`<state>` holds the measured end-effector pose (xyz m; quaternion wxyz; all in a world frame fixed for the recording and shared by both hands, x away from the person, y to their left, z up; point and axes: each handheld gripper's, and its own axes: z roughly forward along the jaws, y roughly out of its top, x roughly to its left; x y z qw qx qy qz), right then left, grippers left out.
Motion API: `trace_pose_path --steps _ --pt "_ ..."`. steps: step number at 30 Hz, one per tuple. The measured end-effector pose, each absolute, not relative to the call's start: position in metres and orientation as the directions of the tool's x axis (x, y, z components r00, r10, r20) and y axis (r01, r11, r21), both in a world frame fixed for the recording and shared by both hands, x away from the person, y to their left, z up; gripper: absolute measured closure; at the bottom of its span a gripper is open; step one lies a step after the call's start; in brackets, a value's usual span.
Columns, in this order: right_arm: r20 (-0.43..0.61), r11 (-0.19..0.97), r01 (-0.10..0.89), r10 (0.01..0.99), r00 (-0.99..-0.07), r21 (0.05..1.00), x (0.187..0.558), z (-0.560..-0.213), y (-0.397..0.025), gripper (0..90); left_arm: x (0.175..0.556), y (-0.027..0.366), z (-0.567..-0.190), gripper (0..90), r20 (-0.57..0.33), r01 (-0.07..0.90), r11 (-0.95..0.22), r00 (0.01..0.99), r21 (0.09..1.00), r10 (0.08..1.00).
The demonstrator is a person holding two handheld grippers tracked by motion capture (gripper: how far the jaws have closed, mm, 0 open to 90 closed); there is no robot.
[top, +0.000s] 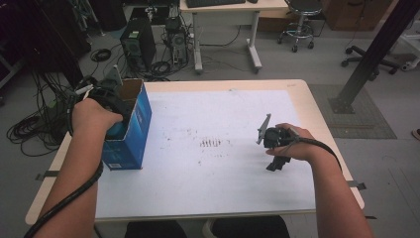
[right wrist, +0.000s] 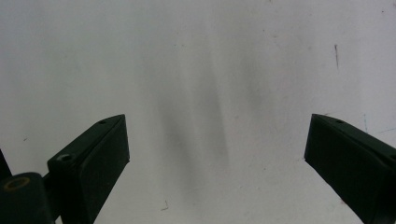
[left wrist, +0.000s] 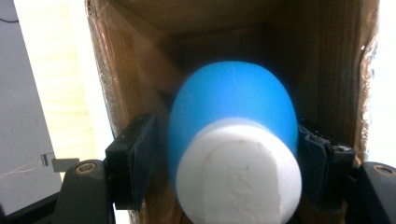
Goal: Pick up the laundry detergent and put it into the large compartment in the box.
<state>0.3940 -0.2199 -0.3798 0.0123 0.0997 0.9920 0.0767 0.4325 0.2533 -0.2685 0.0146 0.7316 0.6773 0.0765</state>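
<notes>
Person's standing at the table w/ a gripper in each hand. Left gripper (top: 115, 106) is reaching down into the open top of a blue cardboard box (top: 132, 131), which is sitting upright near the table's left edge on the white sheet (top: 218, 183). In the left gripper view, its two black jaws are clamping a blue ball-shaped object (left wrist: 233, 116) w/ a white cap end (left wrist: 243, 175), one jaw pressing each side; the object is sitting inside the box's mouth, brown inner walls (left wrist: 327, 70) around it. Can't tell if it's touching the box bottom. Right gripper (top: 275, 148) is hanging over the sheet at the table's right side, well apart from the box. Its jaws are standing wide apart w/ nothing between them, just bare white sheet (right wrist: 210, 70) underneath. Some dark scuff marks (top: 213, 144) are showing mid-sheet, between the two hands.
</notes>
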Motion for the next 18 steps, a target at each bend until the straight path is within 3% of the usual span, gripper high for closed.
trace_pose_path --steps 18 --pt "-0.016 0.968 0.187 0.193 -0.981 0.167 0.392 -0.376 -0.222 6.5 0.425 0.251 -0.253 19.7 0.138 0.981 -0.126 0.106 0.146 0.985"
